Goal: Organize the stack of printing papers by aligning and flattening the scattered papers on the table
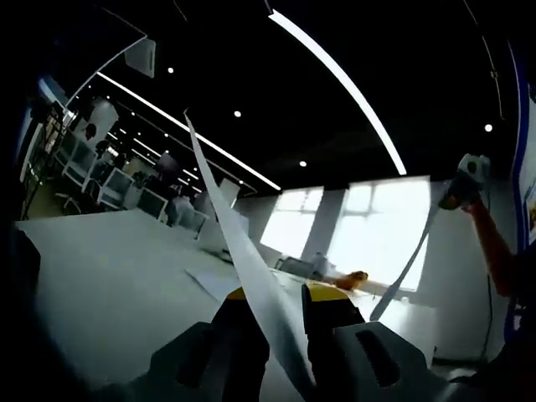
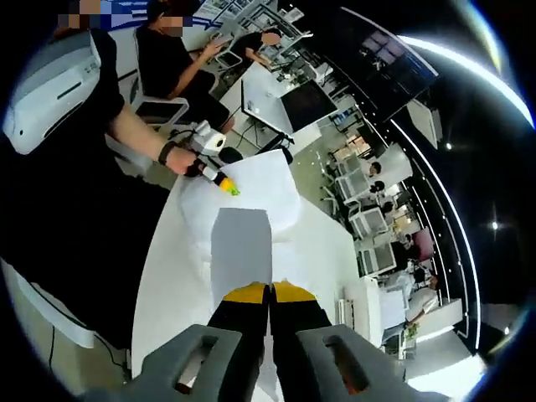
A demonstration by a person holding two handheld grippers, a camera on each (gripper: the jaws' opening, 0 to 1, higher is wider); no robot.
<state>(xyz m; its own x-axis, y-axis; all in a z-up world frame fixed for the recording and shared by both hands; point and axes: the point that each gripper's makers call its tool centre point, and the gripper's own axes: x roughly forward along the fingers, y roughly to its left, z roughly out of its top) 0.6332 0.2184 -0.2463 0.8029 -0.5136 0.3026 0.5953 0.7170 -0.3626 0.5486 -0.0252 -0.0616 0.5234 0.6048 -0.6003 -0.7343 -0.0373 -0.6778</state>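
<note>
Paper (image 2: 241, 251) hangs mid-frame above the surface (image 2: 167, 276), both grippers' (image 2: 270, 295) fingers (image 2: 248, 295) clamped on its edges, so lower both ends level and keep it taut.

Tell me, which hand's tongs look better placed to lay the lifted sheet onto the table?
Probably right: the right tongs grip the sheet aiming down over the table; the left tongs, also clamping paper, aim toward the ceiling.
</note>
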